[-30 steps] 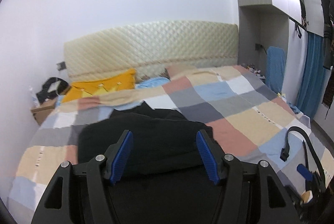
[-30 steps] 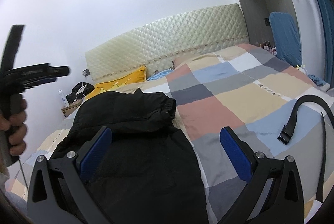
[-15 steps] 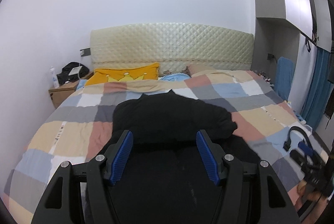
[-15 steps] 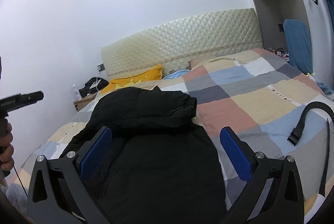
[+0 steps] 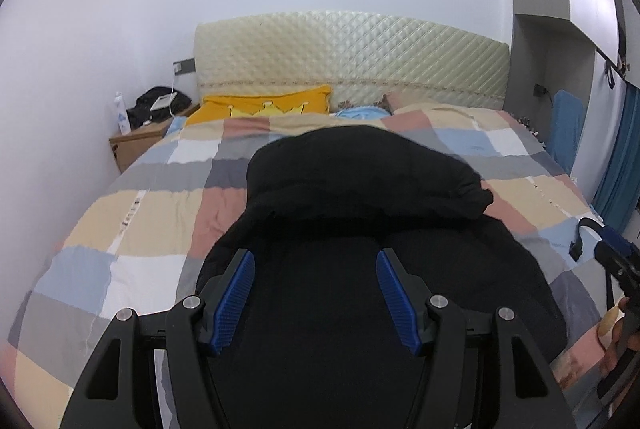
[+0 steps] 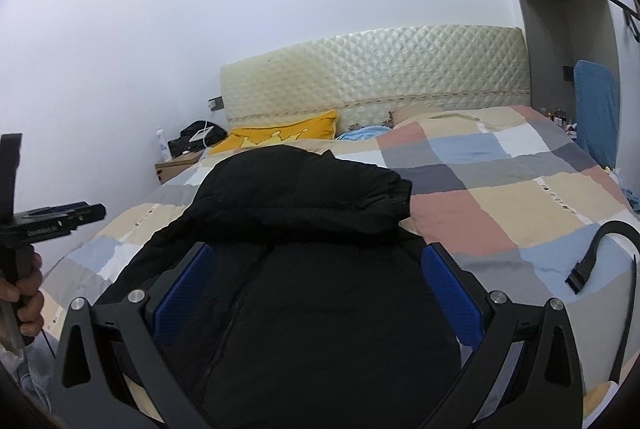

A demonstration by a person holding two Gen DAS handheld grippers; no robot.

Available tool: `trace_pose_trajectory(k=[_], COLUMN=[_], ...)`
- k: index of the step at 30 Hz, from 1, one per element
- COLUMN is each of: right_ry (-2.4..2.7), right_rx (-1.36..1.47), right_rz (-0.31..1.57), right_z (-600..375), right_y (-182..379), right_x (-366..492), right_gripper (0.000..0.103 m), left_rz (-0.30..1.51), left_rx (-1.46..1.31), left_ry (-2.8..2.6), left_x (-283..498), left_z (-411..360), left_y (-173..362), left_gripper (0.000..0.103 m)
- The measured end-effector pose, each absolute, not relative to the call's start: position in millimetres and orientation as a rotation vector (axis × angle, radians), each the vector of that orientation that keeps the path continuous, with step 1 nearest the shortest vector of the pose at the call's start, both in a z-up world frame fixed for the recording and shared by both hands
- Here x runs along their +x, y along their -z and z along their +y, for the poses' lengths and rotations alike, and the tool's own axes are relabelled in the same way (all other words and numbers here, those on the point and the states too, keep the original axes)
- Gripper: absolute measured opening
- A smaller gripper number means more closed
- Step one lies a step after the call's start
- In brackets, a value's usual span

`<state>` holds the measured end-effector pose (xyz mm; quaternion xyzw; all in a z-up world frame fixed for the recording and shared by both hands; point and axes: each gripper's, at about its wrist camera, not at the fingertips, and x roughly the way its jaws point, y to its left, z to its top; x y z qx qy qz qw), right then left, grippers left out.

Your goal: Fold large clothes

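A black padded jacket (image 5: 360, 213) lies on the checked bed cover (image 5: 140, 213), its far part folded over the body; it also shows in the right wrist view (image 6: 304, 269). My left gripper (image 5: 314, 293) is open and empty, held above the jacket's near part. My right gripper (image 6: 318, 285) is open wide and empty, also above the jacket. The right gripper shows at the right edge of the left wrist view (image 5: 616, 261). The left gripper shows at the left edge of the right wrist view (image 6: 52, 221).
A black strap with a buckle (image 6: 592, 261) lies on the bed's right side. A yellow pillow (image 5: 260, 105) and quilted headboard (image 5: 348, 57) are at the far end. A wooden nightstand (image 5: 136, 141) stands far left; blue curtains (image 5: 618, 165) hang on the right.
Both grippers have pulled back and risen from the jacket. The views have swung so that the jacket sits central and more of the bed shows. The jaws stay open.
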<state>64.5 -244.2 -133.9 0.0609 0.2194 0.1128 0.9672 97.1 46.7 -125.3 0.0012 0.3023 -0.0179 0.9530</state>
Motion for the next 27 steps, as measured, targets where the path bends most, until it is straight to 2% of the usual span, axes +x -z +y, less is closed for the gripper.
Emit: trace_pose_trajectory(k=[19, 27], right_ry=[-0.295, -0.239], right_rx=[0.092, 0.147], right_rz=[0.61, 0.807], right_z=[-212.8, -232.5], right_y=[161.5, 189.1], right_x=[82.0, 109.0], right_gripper=[0.103, 0.103], left_rz=[0.769, 0.839], left_rx=[-0.083, -0.131], left_ry=[-0.046, -0.09], left_x=[106.4, 112.4], left_z=[74.6, 89.0], left_y=[195.3, 213.1], left_gripper=[0.063, 0.063])
